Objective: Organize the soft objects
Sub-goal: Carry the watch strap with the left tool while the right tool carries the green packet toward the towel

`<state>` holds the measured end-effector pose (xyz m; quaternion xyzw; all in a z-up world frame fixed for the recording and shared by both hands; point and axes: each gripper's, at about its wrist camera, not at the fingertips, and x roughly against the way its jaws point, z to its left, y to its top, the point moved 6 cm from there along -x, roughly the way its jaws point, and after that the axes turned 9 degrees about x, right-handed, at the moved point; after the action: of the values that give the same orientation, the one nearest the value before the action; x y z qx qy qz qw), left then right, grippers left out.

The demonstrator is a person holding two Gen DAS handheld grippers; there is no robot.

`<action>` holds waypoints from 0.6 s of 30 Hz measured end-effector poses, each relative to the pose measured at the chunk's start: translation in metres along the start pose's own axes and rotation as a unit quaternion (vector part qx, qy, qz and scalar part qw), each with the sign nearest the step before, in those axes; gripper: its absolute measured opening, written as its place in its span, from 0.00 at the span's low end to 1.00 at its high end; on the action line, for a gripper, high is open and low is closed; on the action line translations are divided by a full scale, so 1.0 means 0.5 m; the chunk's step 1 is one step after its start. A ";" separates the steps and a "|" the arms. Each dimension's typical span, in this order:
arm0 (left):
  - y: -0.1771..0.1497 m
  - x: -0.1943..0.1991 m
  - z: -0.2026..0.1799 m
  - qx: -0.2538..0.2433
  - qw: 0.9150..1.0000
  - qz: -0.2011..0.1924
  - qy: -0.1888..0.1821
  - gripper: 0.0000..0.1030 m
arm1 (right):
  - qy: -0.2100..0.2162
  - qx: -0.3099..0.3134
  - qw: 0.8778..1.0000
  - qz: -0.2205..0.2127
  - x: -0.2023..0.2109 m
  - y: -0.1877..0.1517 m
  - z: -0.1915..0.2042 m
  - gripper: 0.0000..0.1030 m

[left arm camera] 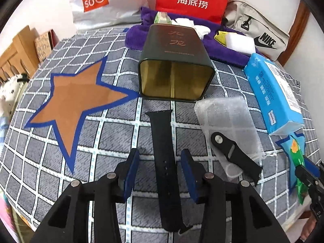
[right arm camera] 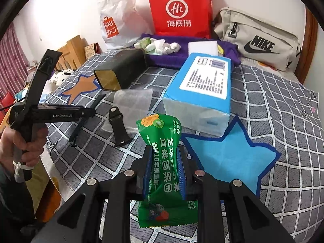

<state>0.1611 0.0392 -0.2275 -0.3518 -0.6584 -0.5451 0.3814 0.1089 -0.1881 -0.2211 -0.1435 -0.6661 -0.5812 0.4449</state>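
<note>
While the green packet is clamped in one claw and the other stands over a strap, the risks read as follows.

Right gripper (right arm camera: 164, 174): closed on the green wet-wipe packet (right arm camera: 162, 162), pads pinching its middle so the wrapper bulges above and below; it is held clear of the checked bedcover (right arm camera: 283, 121), above the near edge of the blue star (right arm camera: 232, 158).

Left gripper (left arm camera: 160, 174): jaws apart, one on each side of the long watch strap (left arm camera: 164, 162), pads not pressing it; the strap lies flat on the bedcover, pointing toward the open tin (left arm camera: 174, 77).

Other soft items: the short watch strap (left arm camera: 232, 151) rests on a foam sleeve (left arm camera: 226, 125); the tissue pack (left arm camera: 275, 95) lies just beside them.

Risk, packet: the slick wrapper could slide out of the pinch if the hand tilts or swings, since only its waist is held.

Risk, strap: it lies flat and thin, so the pads may close over it or catch the cloth instead.

Risk, neighbours: a sideways sweep could nudge the foam sleeve and the short strap on it.

Risk, sorting: which star suits which item is unclear to me, so a wrong drop is possible.
</note>
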 end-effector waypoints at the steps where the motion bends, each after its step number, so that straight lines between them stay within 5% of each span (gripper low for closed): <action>1: 0.003 -0.003 -0.001 -0.002 1.000 -0.006 0.006 0.29 | 0.000 -0.001 1.000 0.000 0.000 0.000 -0.002 0.23; 3: 0.005 -0.003 -0.007 -0.006 1.000 -0.016 -0.001 0.20 | -0.001 -0.002 1.000 -0.002 0.003 0.001 -0.004 0.23; 18: 0.038 0.072 0.024 0.033 0.998 -0.026 -0.050 0.19 | -0.005 0.008 0.999 -0.038 0.058 0.067 -0.013 0.23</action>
<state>0.1595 0.0558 -0.1885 -0.3487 -0.7031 -0.5146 0.3453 0.1190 -0.1938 -0.1780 -0.1175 -0.6780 -0.5915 0.4202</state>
